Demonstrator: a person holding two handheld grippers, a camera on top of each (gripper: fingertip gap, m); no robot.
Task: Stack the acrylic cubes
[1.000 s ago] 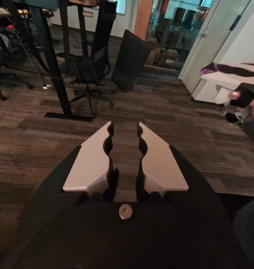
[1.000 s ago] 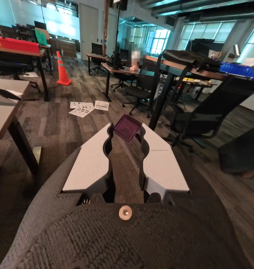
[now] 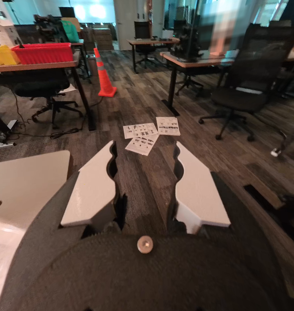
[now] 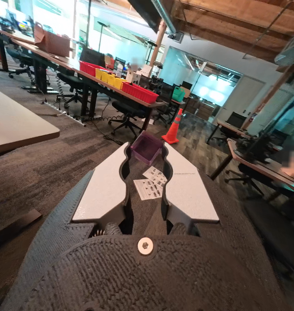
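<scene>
1. No writing can be read on the printed sheets (image 3: 152,134) lying on the floor; the print is blurred.
2. A small dark line of print sits on the right tool's right finger (image 4: 185,173), too small to read.

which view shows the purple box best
The right wrist view: the purple box sits clamped between the right gripper fingertips, its open top facing the camera. The left wrist view shows none of it, only the open left gripper above printed sheets on the floor.
</scene>
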